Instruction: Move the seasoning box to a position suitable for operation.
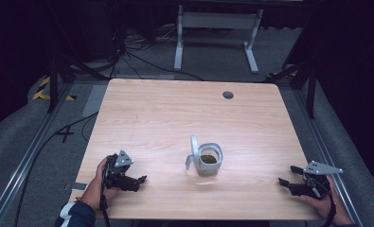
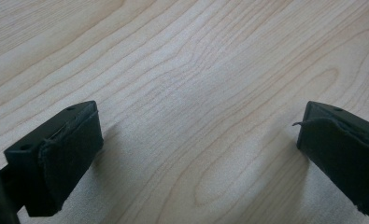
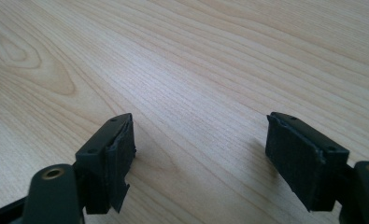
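Left of the metal cup (image 1: 209, 160), the left gripper (image 1: 138, 181) rests on the wooden table (image 1: 175, 109), jaws spread wide and empty. The cup, lid hinged upright, stands near the table's middle. Right of the cup, the right gripper (image 1: 287, 176) lies likewise open and empty.

A light wood-grain table (image 1: 165, 113) with rounded corners stands on grey carpet floor (image 1: 14, 137). A round dark grommet hole (image 1: 228, 95) sits near the table's far edge, toward its right corner. Beyond the far edge stands a white metal desk frame (image 1: 217, 33), with black cables (image 1: 142, 52) strewn on the floor beside it. Yellow-and-black hazard tape (image 1: 45, 90) lies off the far left corner. Metal rails (image 1: 23, 161) run along both sides. The surroundings are dark, with black drapes (image 1: 350, 47).
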Demonstrator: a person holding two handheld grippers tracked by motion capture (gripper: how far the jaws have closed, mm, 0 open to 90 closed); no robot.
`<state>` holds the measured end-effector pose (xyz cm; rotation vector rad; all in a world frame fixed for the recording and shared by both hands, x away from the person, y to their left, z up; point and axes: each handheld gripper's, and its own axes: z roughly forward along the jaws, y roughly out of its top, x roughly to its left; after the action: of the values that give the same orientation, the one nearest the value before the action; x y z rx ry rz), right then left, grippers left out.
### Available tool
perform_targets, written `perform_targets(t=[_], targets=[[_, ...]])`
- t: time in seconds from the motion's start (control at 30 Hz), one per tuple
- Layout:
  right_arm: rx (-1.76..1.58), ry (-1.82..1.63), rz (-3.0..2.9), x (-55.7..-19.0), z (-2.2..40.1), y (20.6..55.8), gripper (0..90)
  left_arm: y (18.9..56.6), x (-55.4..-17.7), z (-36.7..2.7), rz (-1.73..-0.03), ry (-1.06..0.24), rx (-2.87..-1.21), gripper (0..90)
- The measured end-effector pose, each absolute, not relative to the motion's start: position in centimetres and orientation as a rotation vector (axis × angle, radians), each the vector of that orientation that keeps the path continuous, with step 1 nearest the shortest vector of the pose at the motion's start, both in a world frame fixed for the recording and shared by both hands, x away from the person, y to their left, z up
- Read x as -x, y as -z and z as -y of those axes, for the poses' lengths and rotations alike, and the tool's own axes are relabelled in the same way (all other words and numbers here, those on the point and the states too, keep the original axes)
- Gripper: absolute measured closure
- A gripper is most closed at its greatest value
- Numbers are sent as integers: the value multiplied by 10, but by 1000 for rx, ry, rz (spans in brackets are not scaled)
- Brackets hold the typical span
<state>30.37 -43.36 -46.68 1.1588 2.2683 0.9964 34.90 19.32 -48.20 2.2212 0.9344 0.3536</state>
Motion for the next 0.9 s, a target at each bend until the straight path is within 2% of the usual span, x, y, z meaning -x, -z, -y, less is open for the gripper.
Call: perform_targets(t=[0.4,0.57,0.67,0.73,0.8,0.83,0.87,0.9], targets=[[-1159,-999,-2267,-302,434,467,241,481,-349,-195,-914,-336,-2235,5],[-1158,-999,-2267,-302,434,467,241,480,-349,-195,-894,-339,-2236,36],[-1159,-999,-2267,-302,434,467,241,477,-348,-196,-887,-330,-2227,199],[-1159,-999,-2267,-302,434,467,241,476,-347,-196,-876,-328,-2224,220],[-1158,-999,-2267,-302,434,467,241,474,-347,-197,-861,-331,-2230,400],[-1159,-999,-2267,-302,434,467,241,474,-346,-196,-857,-325,-2231,400],[-1159,-999,-2267,-302,434,467,241,472,-346,-196,-840,-315,-2252,441],[-1159,-999,-2267,-302,434,467,241,471,-345,-195,-831,-334,-2252,534]])
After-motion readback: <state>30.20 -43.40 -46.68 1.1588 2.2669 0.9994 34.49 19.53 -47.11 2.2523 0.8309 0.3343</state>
